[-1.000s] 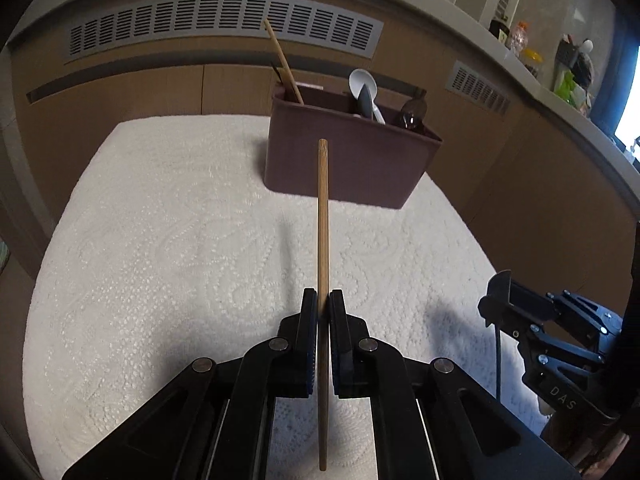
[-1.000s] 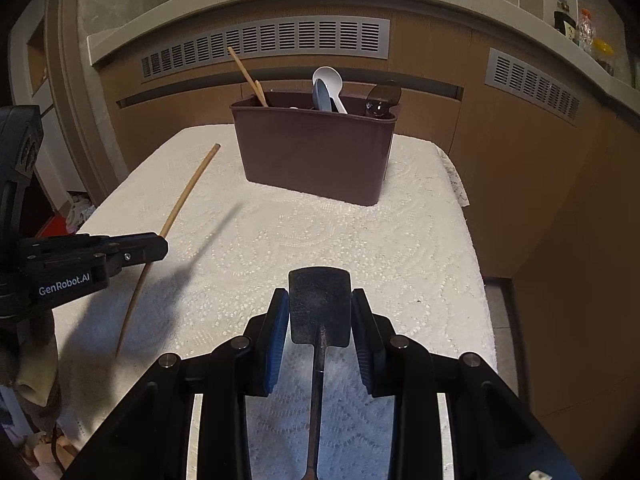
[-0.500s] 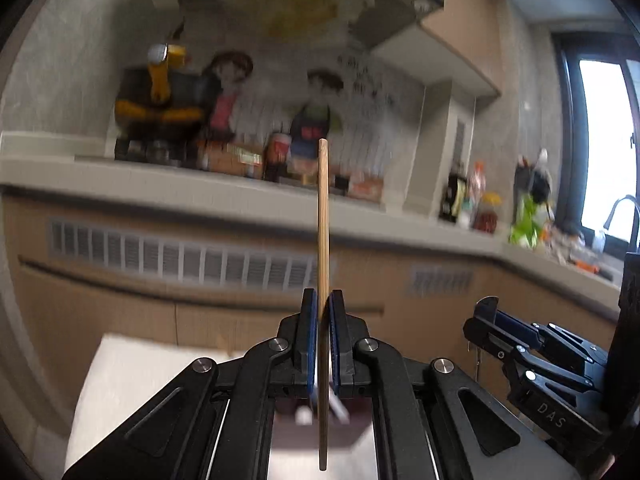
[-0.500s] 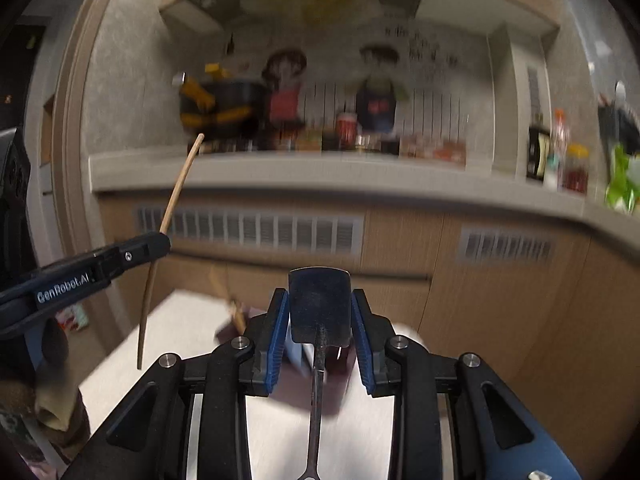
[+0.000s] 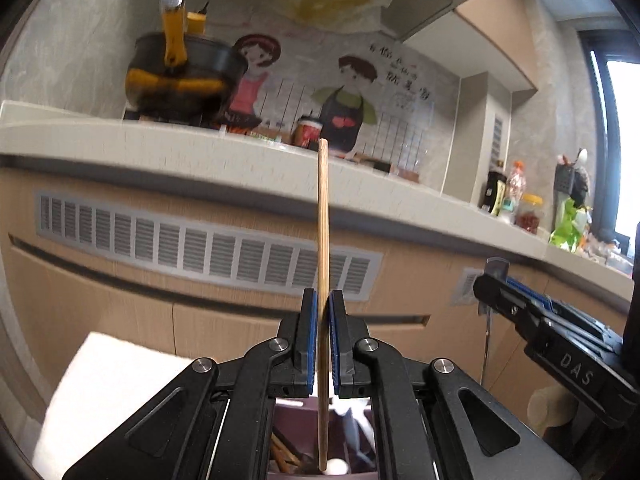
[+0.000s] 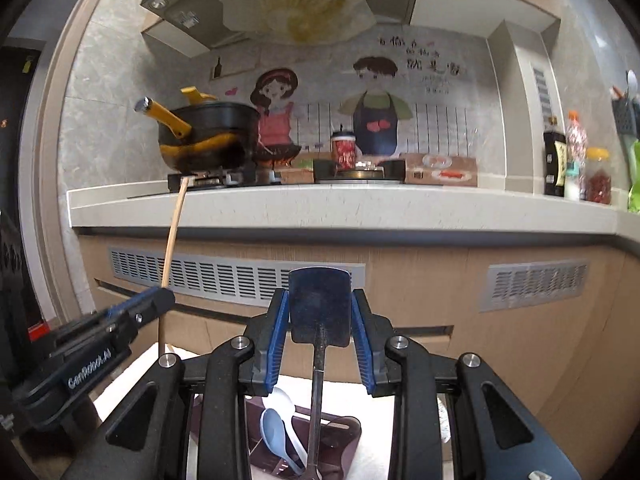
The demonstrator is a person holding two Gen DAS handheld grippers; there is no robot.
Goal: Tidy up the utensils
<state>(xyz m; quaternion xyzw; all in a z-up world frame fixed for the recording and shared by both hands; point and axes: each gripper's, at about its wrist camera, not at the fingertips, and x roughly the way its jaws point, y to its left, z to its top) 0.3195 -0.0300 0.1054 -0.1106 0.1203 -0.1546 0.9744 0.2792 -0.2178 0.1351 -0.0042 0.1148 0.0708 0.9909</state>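
My left gripper (image 5: pixel 323 304) is shut on a wooden chopstick (image 5: pixel 323 220) that stands upright, its lower end hanging over the maroon utensil holder (image 5: pixel 296 410) beneath the jaws. My right gripper (image 6: pixel 320 300) is shut on the flat blade of a dark metal spatula (image 6: pixel 319 360), whose handle hangs down into the utensil holder (image 6: pixel 344 440). A blue and a white spoon (image 6: pixel 276 432) lean inside it. Several chopsticks (image 5: pixel 284 452) lie in another compartment. The right gripper (image 5: pixel 520 312) shows at the right of the left wrist view, and the left gripper (image 6: pixel 156 300) with its chopstick (image 6: pixel 174 232) shows at the left of the right wrist view.
The holder stands on a white cloth-covered table (image 5: pixel 100 380). Behind it is a wooden cabinet front with vent grilles (image 6: pixel 224 276) under a pale counter (image 6: pixel 360 208). On the counter are a black pot with yellow handles (image 6: pixel 208 136) and bottles (image 6: pixel 560 160).
Both grippers rose and tilted up, so the views swung from the tabletop to the counter and wall. The holder went from ahead of the grippers to beneath them. Both grips are unchanged.
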